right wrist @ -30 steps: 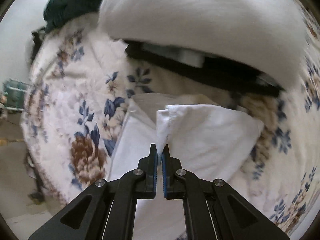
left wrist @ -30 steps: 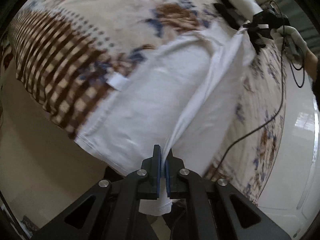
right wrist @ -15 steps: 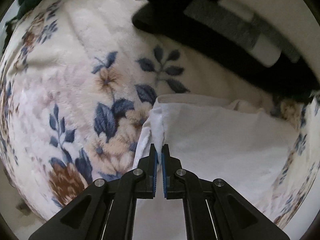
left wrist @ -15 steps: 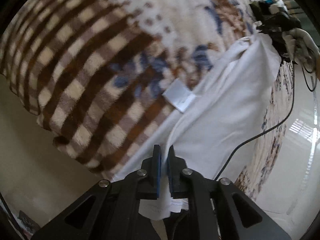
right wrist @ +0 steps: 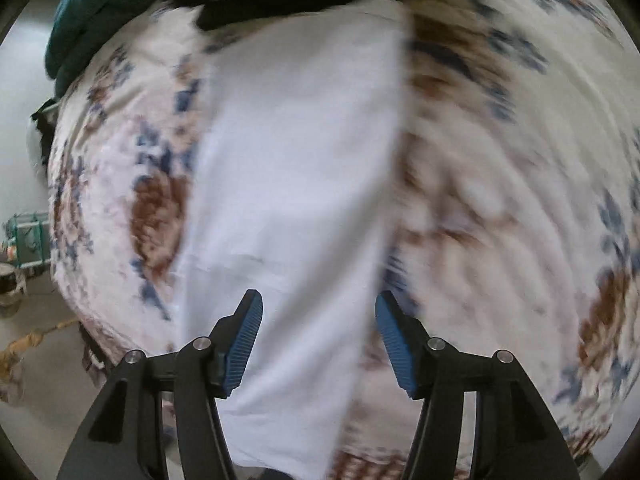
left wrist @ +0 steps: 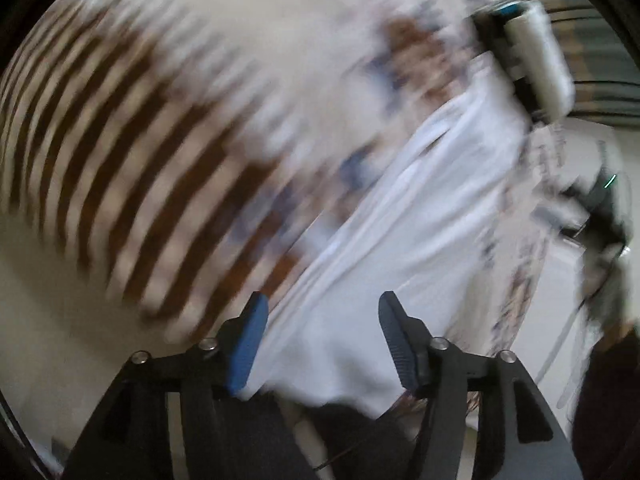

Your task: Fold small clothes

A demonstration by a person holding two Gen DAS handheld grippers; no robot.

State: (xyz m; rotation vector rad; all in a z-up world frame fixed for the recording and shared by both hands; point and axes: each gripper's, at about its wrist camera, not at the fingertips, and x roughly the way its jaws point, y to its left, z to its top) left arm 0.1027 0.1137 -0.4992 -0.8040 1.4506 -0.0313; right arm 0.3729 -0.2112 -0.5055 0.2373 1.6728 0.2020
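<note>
A white garment [right wrist: 292, 168] lies as a long folded strip on the floral blanket [right wrist: 500, 184]. In the left wrist view the same white garment [left wrist: 420, 220] runs from near my fingers up to the right. My left gripper [left wrist: 322, 316] is open and empty just above the garment's near end. My right gripper [right wrist: 318, 312] is open and empty above the strip's other end. The right gripper also shows in the left wrist view [left wrist: 536, 68], at the garment's far end. Both views are motion-blurred.
The blanket has a brown checked border [left wrist: 132, 168] at its edge, with pale floor [left wrist: 52, 312] below. A dark teal cloth [right wrist: 88, 12] lies at the back left. Clutter [right wrist: 20, 248] stands on the floor at the left.
Both grippers have opened and let go of the white garment. It now lies flat as a narrow strip on the blanket. Both grippers have pulled back from it.
</note>
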